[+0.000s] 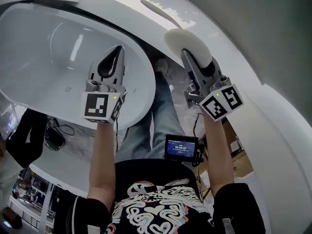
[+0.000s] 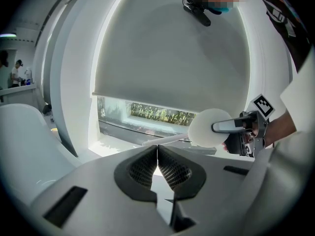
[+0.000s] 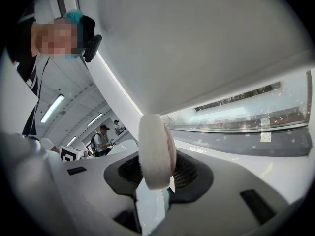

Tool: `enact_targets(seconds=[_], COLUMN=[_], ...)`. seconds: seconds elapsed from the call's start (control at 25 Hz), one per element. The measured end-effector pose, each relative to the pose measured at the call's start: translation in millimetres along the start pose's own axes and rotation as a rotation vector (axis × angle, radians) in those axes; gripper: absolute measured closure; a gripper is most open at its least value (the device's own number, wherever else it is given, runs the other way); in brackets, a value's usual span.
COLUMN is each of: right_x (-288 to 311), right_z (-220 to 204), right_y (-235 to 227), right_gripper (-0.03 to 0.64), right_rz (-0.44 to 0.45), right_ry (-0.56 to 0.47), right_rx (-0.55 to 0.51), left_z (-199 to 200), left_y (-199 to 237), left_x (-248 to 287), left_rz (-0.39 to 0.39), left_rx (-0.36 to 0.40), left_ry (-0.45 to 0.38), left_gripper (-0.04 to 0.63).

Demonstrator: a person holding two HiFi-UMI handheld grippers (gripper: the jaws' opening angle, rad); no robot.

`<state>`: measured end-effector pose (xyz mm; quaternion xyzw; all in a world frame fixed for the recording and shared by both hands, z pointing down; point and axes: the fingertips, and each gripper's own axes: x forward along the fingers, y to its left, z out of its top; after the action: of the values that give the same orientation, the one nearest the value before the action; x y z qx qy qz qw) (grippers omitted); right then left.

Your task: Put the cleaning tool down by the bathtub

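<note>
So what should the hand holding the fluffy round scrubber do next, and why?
Probably lower the right tool toward the floor beside the bathtub, without letting go yet. Its jaws clamp the long-handled scrubber by its round pad, which hangs in the air resting on nothing, so opening now would likely drop it.
</note>
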<state>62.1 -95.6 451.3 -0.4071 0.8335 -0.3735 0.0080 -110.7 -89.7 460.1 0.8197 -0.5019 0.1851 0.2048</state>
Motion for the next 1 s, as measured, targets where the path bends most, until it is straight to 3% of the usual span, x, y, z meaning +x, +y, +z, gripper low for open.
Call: enact_targets(seconds=[0.72,1.0], right_x=[36.3,50.0], right_z=[-54.9,-81.3], right_y=[-60.9,-90.9], right_gripper=[0.465,0.465], right_rz=[0.000,0.003], right_ry=[0.071,0.078], right_rx=[0.054,0.177], left_z=[-51.7,-68.4], left_y=[10.8,11.0], left_x=[52.5,69.3], left_rz=[-0.008,-0.013], left_rx=[-0.012,-0.021], left_ry=[0.055,0.053], left_gripper=[0.578,0.578])
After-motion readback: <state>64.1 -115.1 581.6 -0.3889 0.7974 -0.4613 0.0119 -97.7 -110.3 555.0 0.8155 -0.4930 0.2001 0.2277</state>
